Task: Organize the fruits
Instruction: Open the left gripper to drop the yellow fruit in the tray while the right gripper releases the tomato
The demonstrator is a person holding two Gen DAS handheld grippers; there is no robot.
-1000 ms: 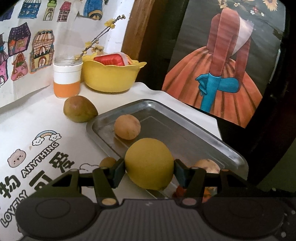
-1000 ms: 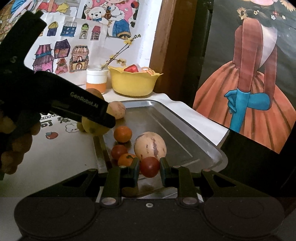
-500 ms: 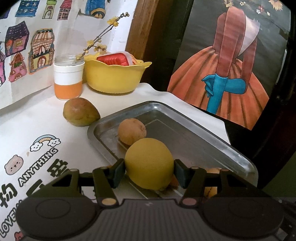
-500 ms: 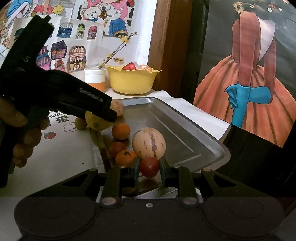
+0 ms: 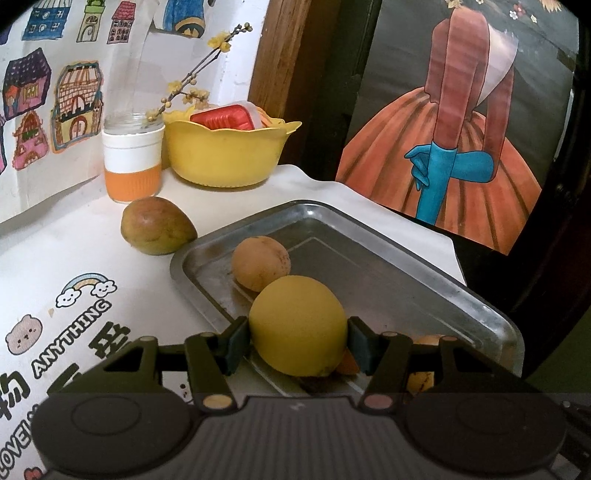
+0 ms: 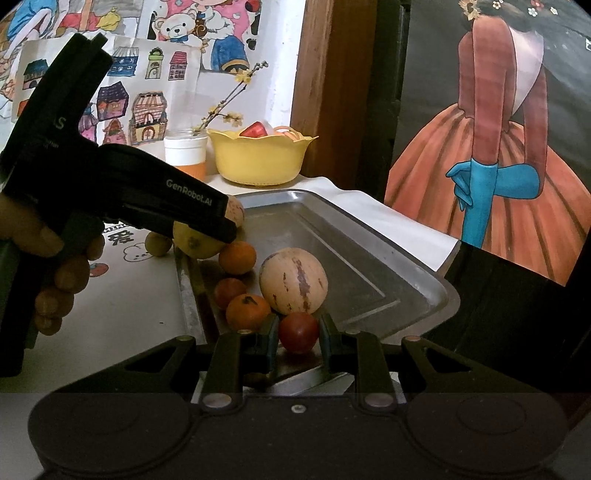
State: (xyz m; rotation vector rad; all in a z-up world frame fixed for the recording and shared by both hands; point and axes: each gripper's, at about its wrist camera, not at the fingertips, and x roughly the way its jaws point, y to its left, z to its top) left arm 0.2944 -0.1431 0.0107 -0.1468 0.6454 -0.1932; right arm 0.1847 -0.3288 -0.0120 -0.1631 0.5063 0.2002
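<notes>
Left hand-held gripper [image 5: 298, 341] clamping lemon [image 5: 297, 325], right hand-held gripper [image 6: 297, 338] clamping tomato [image 6: 298, 332]

In front of you, on the far left, the white wall [image 6: 291, 74] is covered with children's drawings: coloured houses [image 5: 77, 99] low down, and a teddy bear picture [image 6: 177, 26] higher up. To the right of the wall stands a brown wooden post [image 6: 332, 85]. Further right there is a dark panel with a large painting of a figure in an orange dress [image 5: 458, 147] with a blue glove. The table carries a white cloth [image 5: 92, 236] printed with a rainbow, a small bear and the word "ANYTHING" [image 5: 72, 338]. The left side is bright, while the right side stays dark.
</notes>
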